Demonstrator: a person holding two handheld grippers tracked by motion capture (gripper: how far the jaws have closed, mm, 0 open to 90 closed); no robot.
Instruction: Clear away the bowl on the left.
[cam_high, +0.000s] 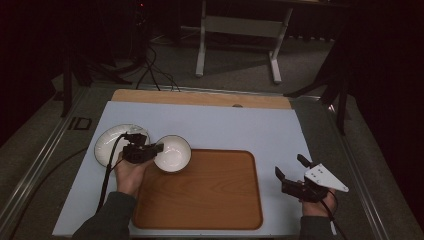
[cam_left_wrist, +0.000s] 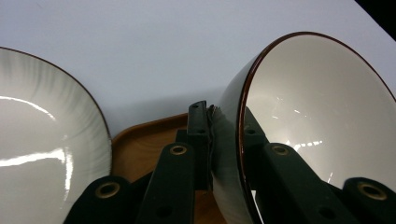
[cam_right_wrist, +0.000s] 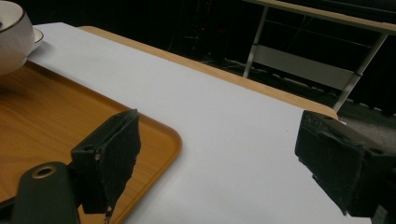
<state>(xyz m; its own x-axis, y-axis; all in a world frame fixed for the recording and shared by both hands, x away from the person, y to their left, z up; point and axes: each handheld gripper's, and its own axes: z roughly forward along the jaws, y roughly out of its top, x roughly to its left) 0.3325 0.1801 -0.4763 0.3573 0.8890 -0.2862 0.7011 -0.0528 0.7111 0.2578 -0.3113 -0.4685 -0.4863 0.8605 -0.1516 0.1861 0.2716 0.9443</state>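
Left gripper pinching the wall of a white, brown-rimmed ceramic bowl, tilting it over the far-left corner of the wooden rounded tray; sitting beside a white shallow plate; right gripper spreading wide, gripping nothing, hovering over bare white tabletop just off the tray's right edge.

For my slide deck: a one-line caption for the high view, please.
Left gripper pinches a white bowl by its rim over the wooden tray.

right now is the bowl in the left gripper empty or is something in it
Empty. The bowl shows a bare white glossy inside in the left gripper view, and the left gripper is shut on its rim.
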